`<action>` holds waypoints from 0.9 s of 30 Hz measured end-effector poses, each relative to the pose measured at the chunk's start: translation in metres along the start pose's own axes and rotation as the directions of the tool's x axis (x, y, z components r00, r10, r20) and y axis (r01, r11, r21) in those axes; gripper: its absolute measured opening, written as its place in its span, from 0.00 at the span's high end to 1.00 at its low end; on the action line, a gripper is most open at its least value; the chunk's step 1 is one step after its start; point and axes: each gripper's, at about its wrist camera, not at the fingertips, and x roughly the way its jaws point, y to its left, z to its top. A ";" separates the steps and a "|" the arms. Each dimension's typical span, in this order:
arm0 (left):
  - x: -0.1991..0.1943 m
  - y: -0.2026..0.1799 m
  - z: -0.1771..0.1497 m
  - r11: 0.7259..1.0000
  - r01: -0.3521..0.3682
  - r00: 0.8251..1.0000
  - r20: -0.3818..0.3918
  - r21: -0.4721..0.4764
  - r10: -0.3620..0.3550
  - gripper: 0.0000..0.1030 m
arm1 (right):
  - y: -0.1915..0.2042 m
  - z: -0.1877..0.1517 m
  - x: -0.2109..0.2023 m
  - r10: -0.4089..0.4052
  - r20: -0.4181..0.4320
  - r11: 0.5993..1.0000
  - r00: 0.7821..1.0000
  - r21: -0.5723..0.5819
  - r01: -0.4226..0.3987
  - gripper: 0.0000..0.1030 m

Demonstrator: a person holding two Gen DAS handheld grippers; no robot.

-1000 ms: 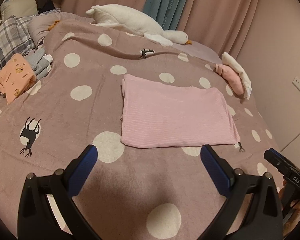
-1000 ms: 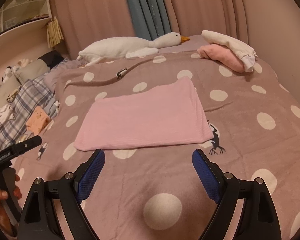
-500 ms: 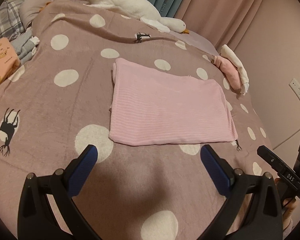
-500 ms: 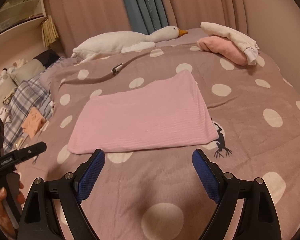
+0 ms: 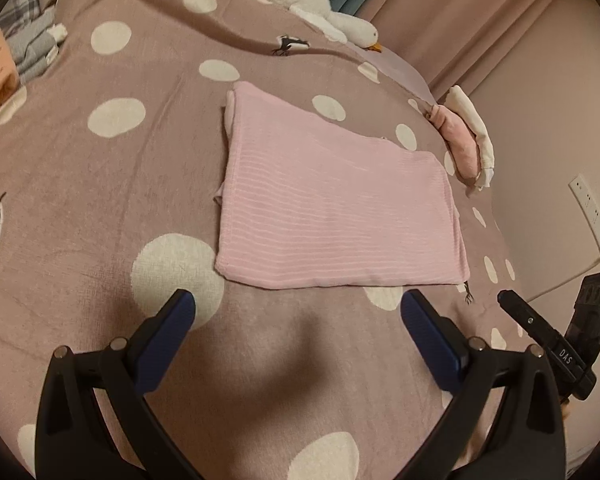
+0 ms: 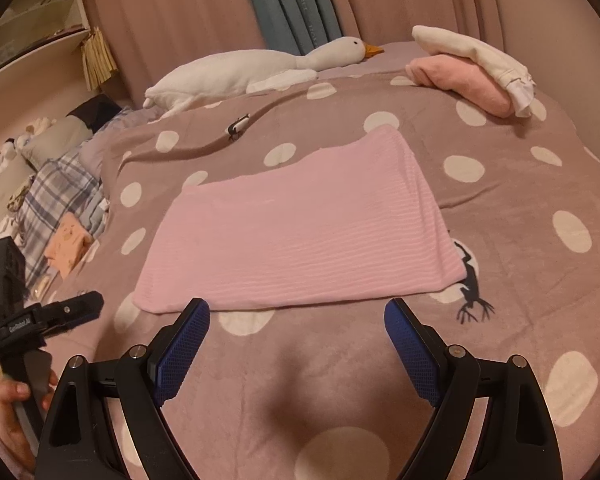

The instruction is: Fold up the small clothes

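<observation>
Pink garment lies flat beyond both spread, empty tongs, left and right.

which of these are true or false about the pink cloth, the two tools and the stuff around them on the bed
1. The pink cloth lies flat on the dotted bedspread. True.
2. The left tool is clamped on the cloth's near edge. False: it is open and holds nothing, short of the edge.
3. The right tool is open and empty. True.
4. A plush goose lies on top of the pink cloth. False: it lies at the far side of the bed, apart from the cloth.
5. A white garment rests on a rolled pink one. True.
</observation>
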 end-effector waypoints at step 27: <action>0.046 0.032 0.056 0.983 0.131 0.984 -0.101 -0.126 -0.144 0.01 | -0.014 0.006 0.021 0.032 -0.031 0.999 0.999 0.029 -0.031 0.14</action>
